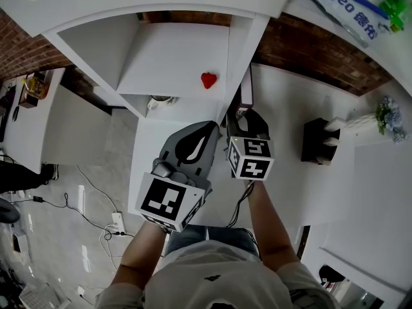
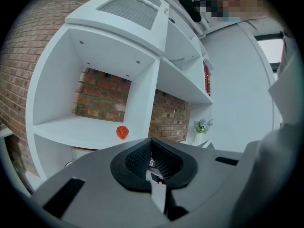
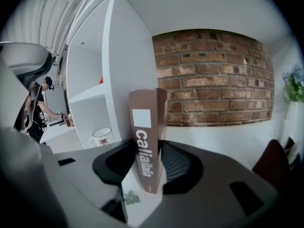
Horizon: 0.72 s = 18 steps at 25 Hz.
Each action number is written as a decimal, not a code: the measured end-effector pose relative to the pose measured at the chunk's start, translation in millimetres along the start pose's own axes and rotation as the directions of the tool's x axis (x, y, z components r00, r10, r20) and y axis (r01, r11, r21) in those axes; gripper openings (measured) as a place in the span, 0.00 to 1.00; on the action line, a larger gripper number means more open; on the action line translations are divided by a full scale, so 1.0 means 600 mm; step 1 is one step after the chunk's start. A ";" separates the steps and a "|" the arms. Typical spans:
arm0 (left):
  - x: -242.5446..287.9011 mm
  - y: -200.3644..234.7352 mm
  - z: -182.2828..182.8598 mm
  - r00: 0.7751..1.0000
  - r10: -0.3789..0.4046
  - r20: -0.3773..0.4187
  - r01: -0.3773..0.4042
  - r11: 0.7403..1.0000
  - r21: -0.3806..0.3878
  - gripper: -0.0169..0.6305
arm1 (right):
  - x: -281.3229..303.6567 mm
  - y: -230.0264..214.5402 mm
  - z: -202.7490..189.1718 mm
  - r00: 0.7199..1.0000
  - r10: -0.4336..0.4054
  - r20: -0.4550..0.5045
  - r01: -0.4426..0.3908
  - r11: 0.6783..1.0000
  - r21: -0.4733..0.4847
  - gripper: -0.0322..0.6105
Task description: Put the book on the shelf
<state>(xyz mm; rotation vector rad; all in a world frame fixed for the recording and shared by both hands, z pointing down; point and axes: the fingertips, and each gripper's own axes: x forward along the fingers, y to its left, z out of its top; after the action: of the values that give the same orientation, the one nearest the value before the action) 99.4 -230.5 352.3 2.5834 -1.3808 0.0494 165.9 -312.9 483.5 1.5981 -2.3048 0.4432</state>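
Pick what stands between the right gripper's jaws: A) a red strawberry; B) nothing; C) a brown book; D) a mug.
C: in the right gripper view, the right gripper grips the brown book, which stands upright between its jaws.

I see a small red strawberry-shaped ornament (image 1: 208, 80) a level above a white leaf-printed ceramic mug (image 3: 100, 137), a black open box (image 1: 317, 141) and pale blue flowers (image 1: 389, 118) to my right, and red brick wall (image 3: 213, 75) behind.
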 end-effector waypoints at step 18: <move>-0.006 -0.003 0.002 1.000 0.026 0.003 -0.026 1.000 0.008 0.04 | -0.013 -0.020 -0.003 0.999 -0.025 0.047 0.024 1.000 0.016 0.29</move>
<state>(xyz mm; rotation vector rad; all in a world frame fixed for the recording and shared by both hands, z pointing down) 98.5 -226.8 350.5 2.5735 -1.4186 0.0551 180.0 -309.4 482.6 1.6590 -2.3192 0.4228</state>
